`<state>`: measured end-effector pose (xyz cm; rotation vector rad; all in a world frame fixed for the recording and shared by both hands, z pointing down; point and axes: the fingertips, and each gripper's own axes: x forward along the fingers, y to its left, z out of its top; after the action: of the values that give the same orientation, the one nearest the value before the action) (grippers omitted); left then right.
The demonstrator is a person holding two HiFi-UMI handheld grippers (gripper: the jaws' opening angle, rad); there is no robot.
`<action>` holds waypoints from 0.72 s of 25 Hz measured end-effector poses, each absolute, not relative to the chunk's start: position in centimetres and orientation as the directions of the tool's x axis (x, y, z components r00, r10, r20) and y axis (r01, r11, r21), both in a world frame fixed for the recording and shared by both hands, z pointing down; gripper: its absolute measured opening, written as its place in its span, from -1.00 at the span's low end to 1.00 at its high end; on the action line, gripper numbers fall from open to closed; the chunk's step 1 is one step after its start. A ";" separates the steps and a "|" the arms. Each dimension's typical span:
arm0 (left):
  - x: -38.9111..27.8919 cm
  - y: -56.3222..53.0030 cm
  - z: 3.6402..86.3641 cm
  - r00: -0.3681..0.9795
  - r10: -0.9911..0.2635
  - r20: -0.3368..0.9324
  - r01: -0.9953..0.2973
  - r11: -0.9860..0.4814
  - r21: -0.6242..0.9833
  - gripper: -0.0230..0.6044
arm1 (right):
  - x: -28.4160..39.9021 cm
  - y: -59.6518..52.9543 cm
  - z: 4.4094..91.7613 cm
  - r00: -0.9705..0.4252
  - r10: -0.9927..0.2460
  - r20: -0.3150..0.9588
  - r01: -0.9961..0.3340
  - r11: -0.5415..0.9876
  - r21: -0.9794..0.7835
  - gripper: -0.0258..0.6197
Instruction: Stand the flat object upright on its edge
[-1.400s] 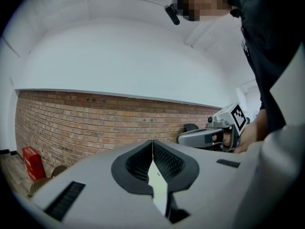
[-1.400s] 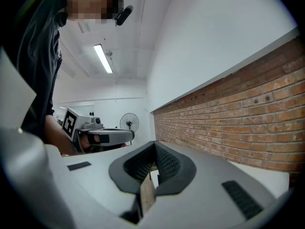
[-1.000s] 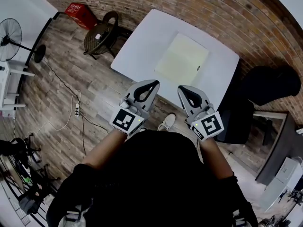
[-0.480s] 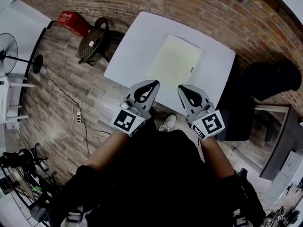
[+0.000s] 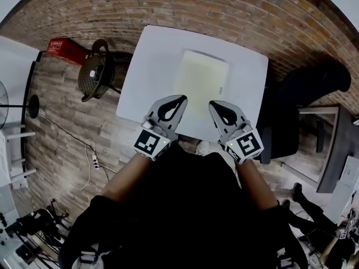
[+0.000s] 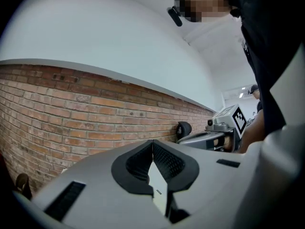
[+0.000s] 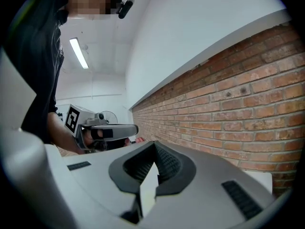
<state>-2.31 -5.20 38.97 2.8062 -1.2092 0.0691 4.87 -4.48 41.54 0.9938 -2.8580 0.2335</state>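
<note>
One flat object (image 5: 201, 82) – a pale yellow-green slab – lies face down on the white table (image 5: 148, 66), near the middle of the top and a little toward its right half. Its long axis runs from the table's near edge to its far edge, pointing away from the person toward the brick wall (image 5: 224, 4). A small mark sits near its right side.

There is one table, one slab and two grippers. To the left of the table stand one wicker chair (image 5: 94, 76) and, beyond it, one red crate (image 5: 64, 48).

The left gripper (image 5: 180, 98) and the right gripper (image 5: 213, 104) are side by side at the table's near edge, tips over the top, just short of the slab and clear of it. Seen in its own view, the left gripper (image 6: 152, 143) has its jaws pressed together on nothing; the right gripper (image 7: 154, 145) is likewise closed and empty.

A second ago the table lay farther ahead and stood cornerwise in the head view, with floor between it and the gripper tips – now it is nearer and squarer, and the tips overlap its edge. The slab lies in the same spot on the table.
</note>
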 end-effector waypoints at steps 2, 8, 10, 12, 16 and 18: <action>-2.5 -6.9 39.4 0.710 -0.699 0.084 -0.704 -0.707 0.067 -0.87 | 4.6 -5.9 41.7 -0.754 -0.637 0.159 -0.655 0.745 -0.121 -0.90; -3.4 -11.1 40.4 0.763 -0.638 0.100 -0.645 -0.761 0.071 -0.87 | 4.5 -9.9 43.1 -0.658 -0.727 0.197 -0.752 0.646 -0.127 -0.90; -3.8 -12.2 41.0 0.770 -0.628 0.113 -0.637 -0.767 0.078 -0.87 | 4.5 -11.0 43.8 -0.633 -0.746 0.207 -0.774 0.621 -0.125 -0.90; -4.0 -13.1 41.7 0.784 -0.609 0.123 -0.620 -0.780 0.087 -0.87 | 4.7 -11.8 44.3 -0.603 -0.766 0.222 -0.797 0.589 -0.132 -0.90; -4.2 -15.0 43.2 0.800 -0.584 0.139 -0.598 -0.796 0.100 -0.87 | 5.2 -13.4 45.8 -0.542 -0.799 0.259 -0.840 0.522 -0.147 -0.90; -4.4 -16.0 44.4 0.804 -0.572 0.161 -0.591 -0.799 0.113 -0.87 | 5.5 -14.1 46.6 -0.515 -0.812 0.275 -0.857 0.492 -0.151 -0.90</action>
<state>-4.37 -16.05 44.39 2.8328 -0.9198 0.1783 5.53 -14.13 46.59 1.4487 -2.5657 0.4033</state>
